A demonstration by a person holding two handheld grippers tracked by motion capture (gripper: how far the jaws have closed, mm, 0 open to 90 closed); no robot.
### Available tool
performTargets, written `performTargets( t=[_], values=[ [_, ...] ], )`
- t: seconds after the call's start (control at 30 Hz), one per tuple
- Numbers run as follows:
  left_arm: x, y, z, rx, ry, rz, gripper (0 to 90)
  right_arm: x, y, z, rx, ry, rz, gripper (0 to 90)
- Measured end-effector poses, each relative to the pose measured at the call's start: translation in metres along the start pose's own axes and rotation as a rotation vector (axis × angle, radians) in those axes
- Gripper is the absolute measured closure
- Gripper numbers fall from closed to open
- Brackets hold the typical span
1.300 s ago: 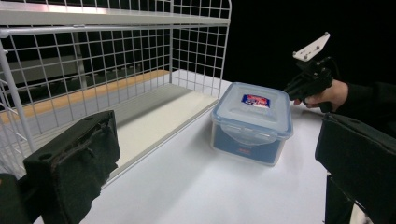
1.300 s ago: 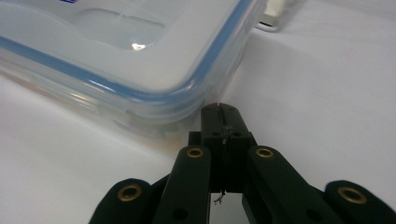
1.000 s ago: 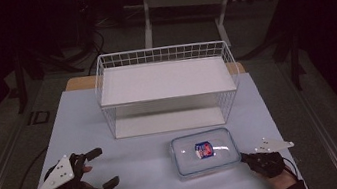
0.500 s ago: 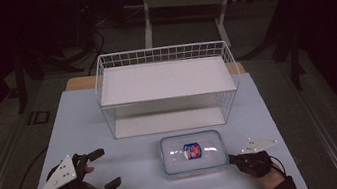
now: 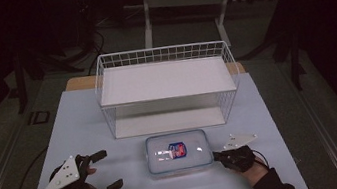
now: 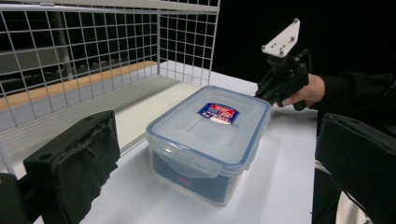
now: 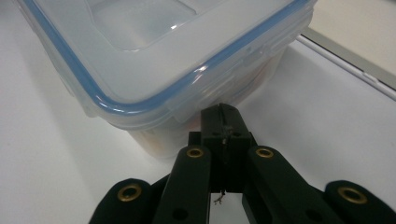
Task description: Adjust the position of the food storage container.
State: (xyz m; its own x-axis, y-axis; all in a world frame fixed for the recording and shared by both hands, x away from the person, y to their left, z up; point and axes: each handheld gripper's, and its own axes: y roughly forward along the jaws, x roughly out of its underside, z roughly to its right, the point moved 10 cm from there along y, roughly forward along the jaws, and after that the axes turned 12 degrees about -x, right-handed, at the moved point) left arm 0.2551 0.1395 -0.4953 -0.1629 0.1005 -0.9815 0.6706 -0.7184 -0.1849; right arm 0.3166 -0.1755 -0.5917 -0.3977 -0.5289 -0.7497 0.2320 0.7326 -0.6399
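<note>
Sitting near-centre on the table (image 5: 84, 117), just in front of the wire rack (image 5: 167, 87), the lidded plastic box (image 5: 178, 151) looked rigid, smooth, probably light. My right claw (image 5: 217, 156), closed and empty, touched its right end; left claw (image 5: 106, 170) gaped open, well apart. Best purchase: the lid rim.

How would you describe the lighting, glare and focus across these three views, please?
High view: the table is lit, the surroundings nearly black. Left gripper view: its own jaws are soft in the foreground, the container sharp. Right gripper view: glare streaks on the lid, whose far edge blurs; the shut right hand-held gripper is crisp.
</note>
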Motion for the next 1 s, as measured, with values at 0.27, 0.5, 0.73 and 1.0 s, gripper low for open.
performTargets(
  t=[0.27,0.5,0.73,1.0],
  values=[
    [0.003,0.002,0.002,0.006,0.003,-0.009,0.0,-0.004,0.005,0.002,-0.003,-0.004,0.005,90.0],
    [0.002,0.003,0.002,0.003,-0.008,-0.004,0.0,-0.009,-0.014,0.006,0.043,0.0,0.052,87.0],
    [0.005,0.007,0.002,-0.019,-0.01,-0.033,0.0,-0.029,-0.04,-0.001,0.058,0.018,0.164,73.5],
    [0.007,0.011,0.003,-0.021,-0.044,-0.057,0.0,-0.046,-0.053,-0.023,-0.002,0.03,0.266,44.8]
  ],
)
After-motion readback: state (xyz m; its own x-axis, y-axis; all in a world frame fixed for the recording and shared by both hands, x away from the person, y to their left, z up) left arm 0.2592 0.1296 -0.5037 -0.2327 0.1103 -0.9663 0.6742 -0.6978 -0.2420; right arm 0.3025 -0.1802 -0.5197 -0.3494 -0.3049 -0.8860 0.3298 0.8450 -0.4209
